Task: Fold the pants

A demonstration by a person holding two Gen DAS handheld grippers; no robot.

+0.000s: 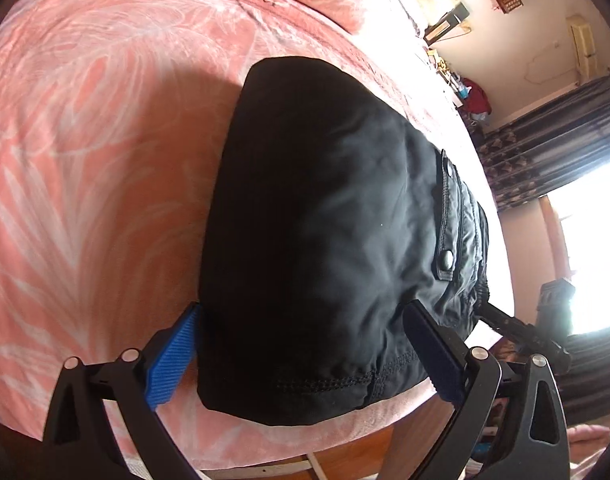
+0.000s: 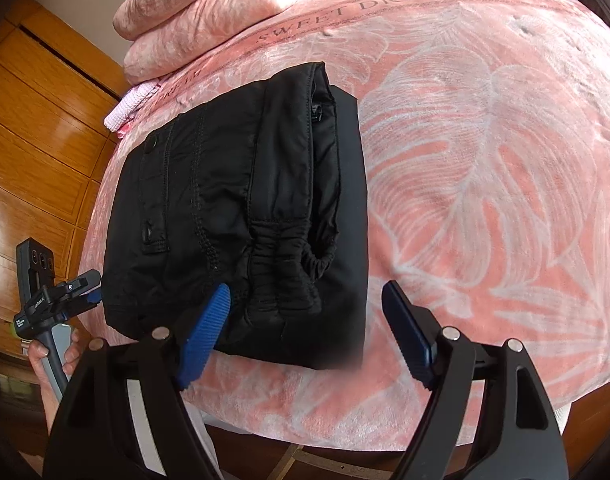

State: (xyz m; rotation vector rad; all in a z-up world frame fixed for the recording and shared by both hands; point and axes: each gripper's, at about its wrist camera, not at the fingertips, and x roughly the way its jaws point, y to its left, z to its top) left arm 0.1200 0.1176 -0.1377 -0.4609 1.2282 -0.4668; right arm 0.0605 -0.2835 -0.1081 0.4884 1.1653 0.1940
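My pants (image 2: pixel 233 200) lie folded in a black bundle on the pink bedspread (image 2: pixel 485 160), centre-left of the right view. My right tongs (image 2: pixel 305 300) gape wide over their near edge; my left tongs (image 1: pixel 305 312) straddle the bundle, spread wide too.

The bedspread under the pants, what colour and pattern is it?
Pink bedspread with pale leaf prints, clearest in the right wrist view.

Bed under pink leaf-print blanket (image 2: pixel 485 152) lettered "SWEET DREAM"; folded pink quilt (image 2: pixel 193 16) at its head. Wooden panelled wardrobe (image 2: pixel 29 112) alongside. Dark patterned curtain (image 1: pixel 545 148) beside glaring window (image 1: pixel 589 256); pale wall (image 1: pixel 537 40).
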